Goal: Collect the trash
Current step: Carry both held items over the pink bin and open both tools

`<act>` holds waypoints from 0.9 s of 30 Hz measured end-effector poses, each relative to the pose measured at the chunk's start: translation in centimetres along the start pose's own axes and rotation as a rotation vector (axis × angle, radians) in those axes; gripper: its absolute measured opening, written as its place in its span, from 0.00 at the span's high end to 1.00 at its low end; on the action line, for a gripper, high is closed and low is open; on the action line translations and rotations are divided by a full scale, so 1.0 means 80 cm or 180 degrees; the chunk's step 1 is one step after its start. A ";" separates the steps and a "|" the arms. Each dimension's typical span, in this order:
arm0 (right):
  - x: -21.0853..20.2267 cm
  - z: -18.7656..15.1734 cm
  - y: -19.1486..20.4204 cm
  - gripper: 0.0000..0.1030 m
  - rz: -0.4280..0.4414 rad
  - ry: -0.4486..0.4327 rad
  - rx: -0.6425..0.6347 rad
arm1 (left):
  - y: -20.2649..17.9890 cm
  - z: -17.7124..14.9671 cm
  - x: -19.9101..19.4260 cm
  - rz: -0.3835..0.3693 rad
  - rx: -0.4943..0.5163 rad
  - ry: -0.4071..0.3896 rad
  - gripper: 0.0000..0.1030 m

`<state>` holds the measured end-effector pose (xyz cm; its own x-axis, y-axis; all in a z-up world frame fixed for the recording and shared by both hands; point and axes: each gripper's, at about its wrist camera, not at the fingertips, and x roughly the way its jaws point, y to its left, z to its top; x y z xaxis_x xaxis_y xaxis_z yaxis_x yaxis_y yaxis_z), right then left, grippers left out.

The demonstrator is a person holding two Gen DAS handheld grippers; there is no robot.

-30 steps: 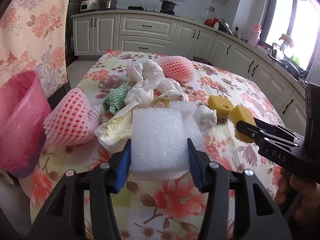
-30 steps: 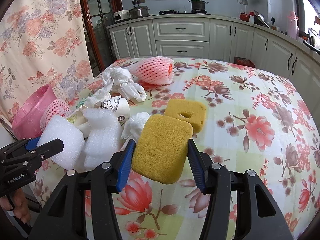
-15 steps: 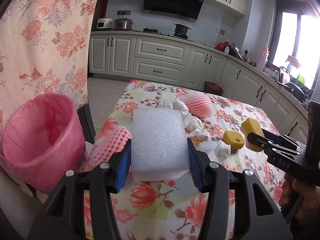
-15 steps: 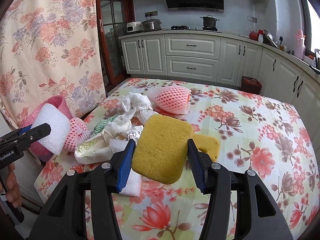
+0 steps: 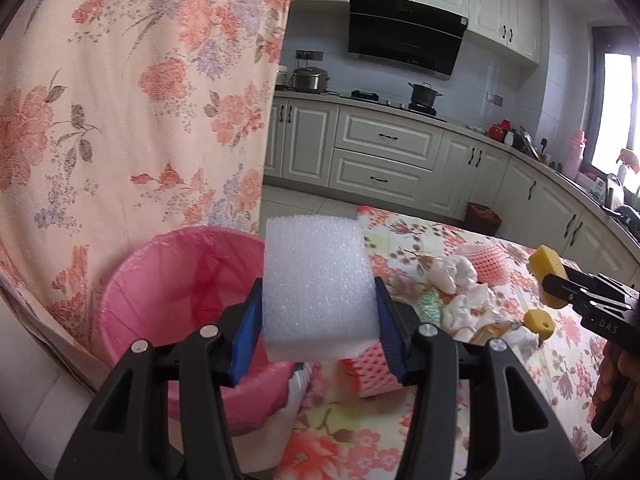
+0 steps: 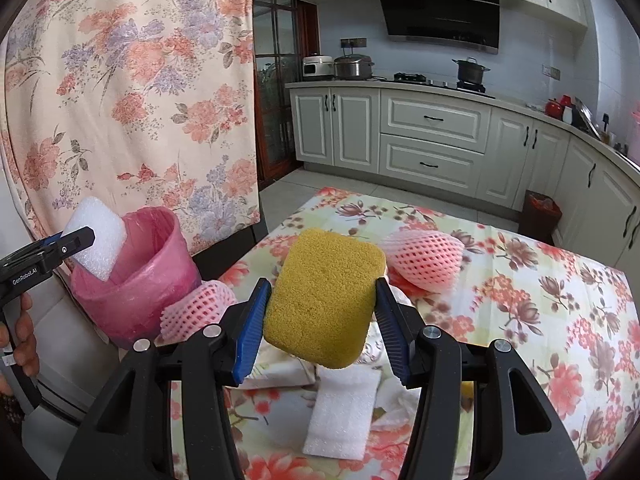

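Observation:
My left gripper (image 5: 318, 316) is shut on a white foam block (image 5: 318, 288), held in the air beside the rim of a pink-lined trash bin (image 5: 176, 304). In the right wrist view that same foam block (image 6: 98, 236) hangs over the bin (image 6: 136, 280). My right gripper (image 6: 320, 312) is shut on a yellow sponge (image 6: 326, 296), lifted above the floral table (image 6: 540, 320). On the table lie pink foam fruit nets (image 6: 426, 258), a white foam piece (image 6: 344, 412), crumpled tissues (image 5: 456, 276) and a small yellow sponge piece (image 5: 540, 320).
A floral curtain (image 5: 132, 100) hangs close behind the bin on the left. Kitchen cabinets (image 6: 432, 140) line the far wall, with a small dark bin (image 6: 542, 212) on the floor. A person's hand (image 6: 20, 332) grips the left tool's handle.
Both grippers rose and swung left toward the pink bin, each still holding its piece. The foam block went from above the trash pile to beside the bin's rim.

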<state>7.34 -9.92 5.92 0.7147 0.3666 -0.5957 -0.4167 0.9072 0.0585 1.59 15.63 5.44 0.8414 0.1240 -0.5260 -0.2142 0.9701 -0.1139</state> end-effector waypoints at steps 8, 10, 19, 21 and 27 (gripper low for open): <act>0.035 0.044 0.065 0.51 0.0265 -0.0041 -0.0172 | 0.075 0.018 -0.006 0.0255 -0.0127 -0.0067 0.51; 0.044 0.053 0.082 0.51 0.0352 -0.0046 -0.0218 | 0.089 0.020 -0.007 0.0303 -0.0156 -0.0075 0.51; 0.089 0.090 0.176 0.51 0.0722 -0.0029 -0.0438 | 0.138 0.020 -0.005 0.0373 -0.0301 -0.0054 0.51; 0.099 0.094 0.194 0.51 0.0793 -0.0012 -0.0489 | 0.147 0.019 -0.003 0.0363 -0.0336 -0.0036 0.51; 0.134 0.099 0.242 0.51 0.1001 0.0089 -0.0552 | 0.167 0.020 0.003 0.0364 -0.0422 -0.0014 0.51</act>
<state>11.42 13.23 7.00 0.5217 0.6144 -0.5919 -0.7046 0.7015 0.1071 -0.27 28.93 5.14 0.8099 0.2331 -0.5383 -0.3719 0.9137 -0.1637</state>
